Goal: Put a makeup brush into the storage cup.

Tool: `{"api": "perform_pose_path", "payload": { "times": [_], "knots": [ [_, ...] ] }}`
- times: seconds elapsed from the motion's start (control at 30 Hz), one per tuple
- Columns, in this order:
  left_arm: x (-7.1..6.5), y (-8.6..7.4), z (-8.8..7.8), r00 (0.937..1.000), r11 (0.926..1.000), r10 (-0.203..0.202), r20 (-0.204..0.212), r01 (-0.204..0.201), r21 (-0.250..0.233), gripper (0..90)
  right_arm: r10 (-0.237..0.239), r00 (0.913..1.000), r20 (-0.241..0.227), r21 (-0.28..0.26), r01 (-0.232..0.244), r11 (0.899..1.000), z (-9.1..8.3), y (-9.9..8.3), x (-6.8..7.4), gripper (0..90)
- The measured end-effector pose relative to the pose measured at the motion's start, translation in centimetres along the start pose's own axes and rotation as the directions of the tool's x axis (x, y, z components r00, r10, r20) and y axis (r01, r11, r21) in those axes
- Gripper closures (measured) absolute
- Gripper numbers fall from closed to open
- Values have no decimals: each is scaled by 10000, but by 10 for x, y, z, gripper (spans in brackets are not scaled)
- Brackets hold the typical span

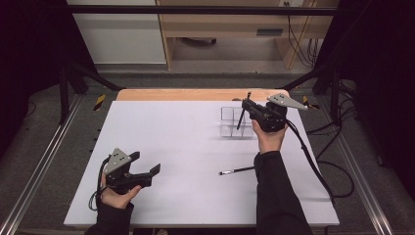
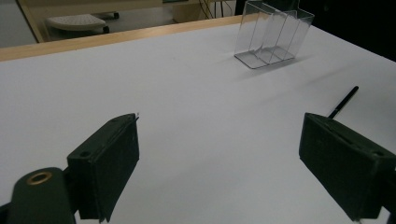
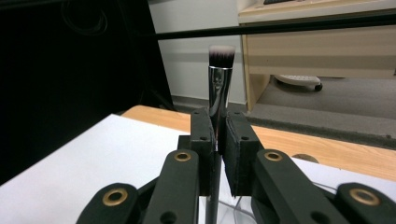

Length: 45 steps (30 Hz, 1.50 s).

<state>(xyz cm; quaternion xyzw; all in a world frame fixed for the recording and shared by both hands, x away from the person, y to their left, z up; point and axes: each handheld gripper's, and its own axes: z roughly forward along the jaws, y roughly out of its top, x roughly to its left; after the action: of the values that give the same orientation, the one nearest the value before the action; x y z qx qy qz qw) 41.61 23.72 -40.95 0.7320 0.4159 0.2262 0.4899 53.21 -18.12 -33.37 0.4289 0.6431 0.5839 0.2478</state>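
The right tongs (image 3: 218, 140) are clamped on a makeup brush (image 3: 218, 88), held upright with its bristle tip on top, above the clear acrylic organizer (image 1: 235, 122) at the far right of the counter (image 1: 186, 147). The grip sits on the shiny metal ferrule, which looks smooth and probably slippery; the brush seems light, stiff and thin, so it could pivot between the pads if squeezed loosely. The soft bristles are best left untouched. A second brush (image 1: 237, 171) lies flat on the counter, near the right forearm, and would likely be best taken mid-handle. The left tongs (image 1: 143, 171) rest near the left edge, wide open and holding nothing.
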Motion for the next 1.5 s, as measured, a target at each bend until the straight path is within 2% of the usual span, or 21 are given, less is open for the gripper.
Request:
{"api": "perform_pose_path", "payload": {
  "times": [0.5,0.77,0.97,1.07,1.5],
  "knots": [
    [1,0,0,10000,10000,-28,10,28,18,113,-34,9982,605,-70,38,10000,15,12,-12,836],
    [0,0,1,10000,10000,21,24,-21,61,112,43,9954,961,-127,-31,9999,22,12,-18,836],
    [0,0,0,10000,10000,8,29,-8,64,112,131,9958,908,-110,-122,9999,29,10,-20,836],
    [0,0,1,10000,10000,19,34,-20,75,112,43,9949,1005,-50,-38,10000,32,10,-21,836],
    [1,0,0,10000,10000,16,33,-17,46,112,209,9915,1284,-126,-194,9997,42,10,-29,837]
  ]
}}
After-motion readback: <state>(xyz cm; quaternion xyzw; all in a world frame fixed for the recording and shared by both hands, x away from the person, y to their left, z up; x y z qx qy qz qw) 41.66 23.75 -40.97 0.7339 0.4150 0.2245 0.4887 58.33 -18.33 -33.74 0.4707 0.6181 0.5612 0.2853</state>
